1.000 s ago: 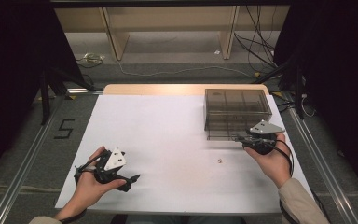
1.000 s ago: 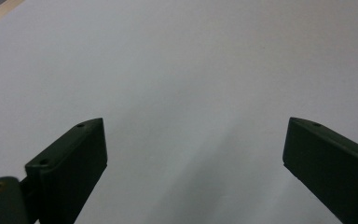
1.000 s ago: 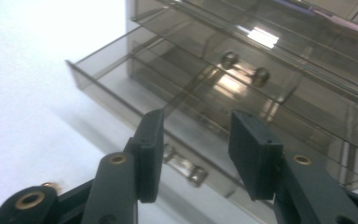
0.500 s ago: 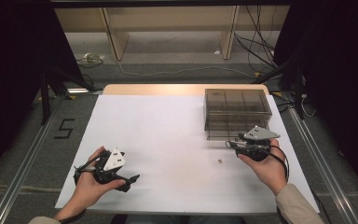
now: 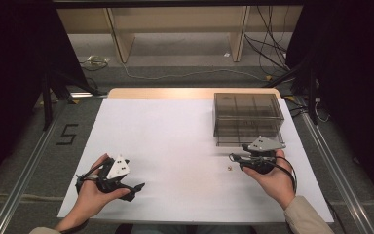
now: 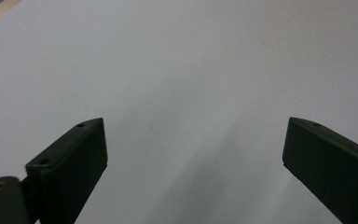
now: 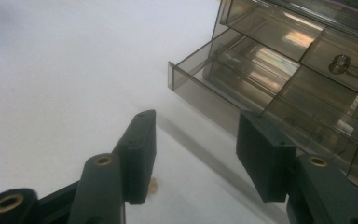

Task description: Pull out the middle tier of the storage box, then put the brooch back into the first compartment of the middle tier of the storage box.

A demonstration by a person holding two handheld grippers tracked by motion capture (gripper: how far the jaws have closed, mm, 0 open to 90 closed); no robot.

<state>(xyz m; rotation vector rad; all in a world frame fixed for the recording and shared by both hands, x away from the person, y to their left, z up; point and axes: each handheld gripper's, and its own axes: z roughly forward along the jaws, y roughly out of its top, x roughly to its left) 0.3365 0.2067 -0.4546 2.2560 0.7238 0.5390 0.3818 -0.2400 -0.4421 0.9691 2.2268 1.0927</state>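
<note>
Fingers (image 7: 137, 154) of right gripper (image 7: 193, 154) parted, small tan bead (image 7: 153, 185) beside one.

That little speck (image 5: 229, 168) at 9 o'clock of the right gripper (image 5: 234, 158) – too small to make out. In the right gripper view it's half tucked behind a jaw, and the drawer box (image 7: 279, 70) runs off the frame at 3 o'clock.
</note>
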